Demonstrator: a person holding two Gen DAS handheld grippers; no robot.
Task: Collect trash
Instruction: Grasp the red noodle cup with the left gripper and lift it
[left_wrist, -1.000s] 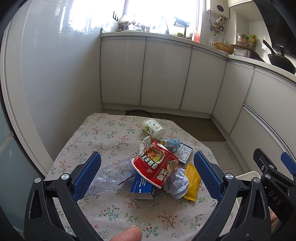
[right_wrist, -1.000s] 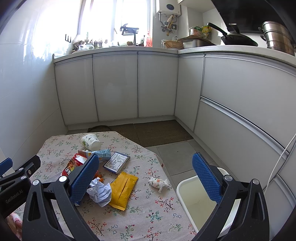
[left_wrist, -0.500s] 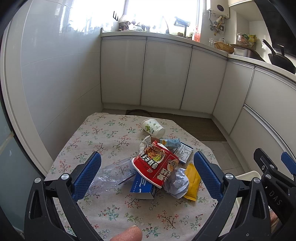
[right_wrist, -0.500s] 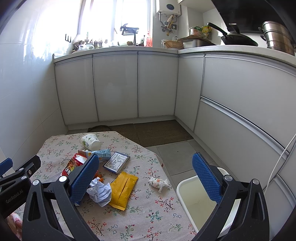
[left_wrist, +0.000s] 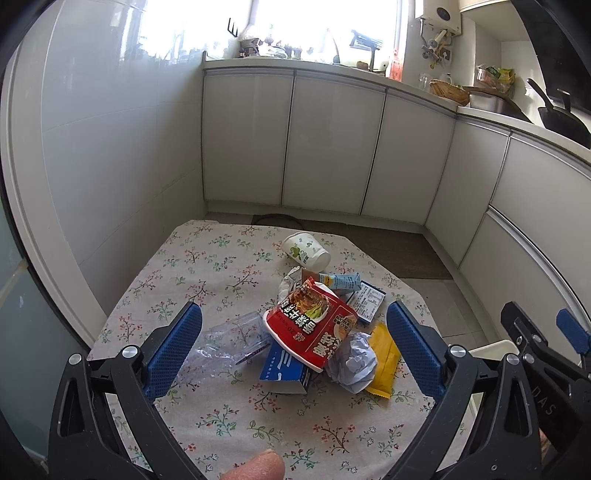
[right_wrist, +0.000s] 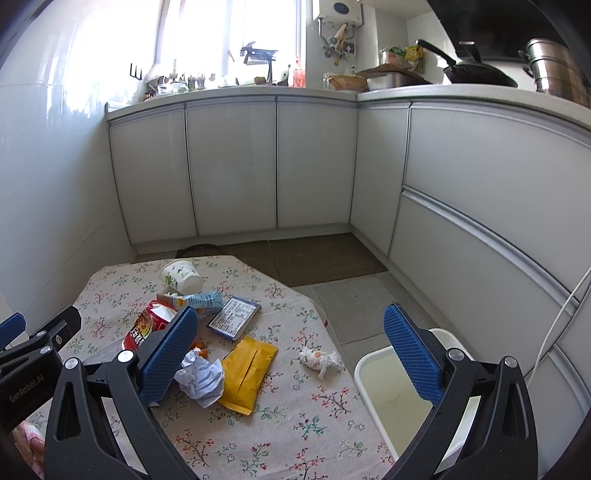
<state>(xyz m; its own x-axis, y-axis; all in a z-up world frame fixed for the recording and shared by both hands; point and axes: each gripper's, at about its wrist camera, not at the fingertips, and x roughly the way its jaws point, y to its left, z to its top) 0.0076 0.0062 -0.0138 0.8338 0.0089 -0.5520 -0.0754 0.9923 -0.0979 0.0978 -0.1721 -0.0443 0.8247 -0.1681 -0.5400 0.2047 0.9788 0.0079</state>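
Trash lies heaped on the floral tablecloth (left_wrist: 221, 266): a red noodle bowl (left_wrist: 312, 325) on a blue box (left_wrist: 284, 373), a crumpled paper ball (left_wrist: 352, 363), a yellow packet (right_wrist: 247, 371), a clear plastic bag (left_wrist: 229, 339), a small drink carton (right_wrist: 203, 300), a labelled flat pack (right_wrist: 233, 317), and a tipped paper cup (left_wrist: 306, 252). A small white scrap (right_wrist: 319, 360) lies apart near the table's right edge. My left gripper (left_wrist: 293, 350) hovers open above the heap. My right gripper (right_wrist: 290, 356) is open too, over the table's right side, holding nothing.
A white bin (right_wrist: 391, 391) stands on the floor just off the table's right edge. White cabinets (right_wrist: 314, 166) wrap the back and right, with pans and clutter on the counter. A brown mat (right_wrist: 310, 254) lies on the floor beyond the table. A fingertip (left_wrist: 255, 467) shows at the bottom.
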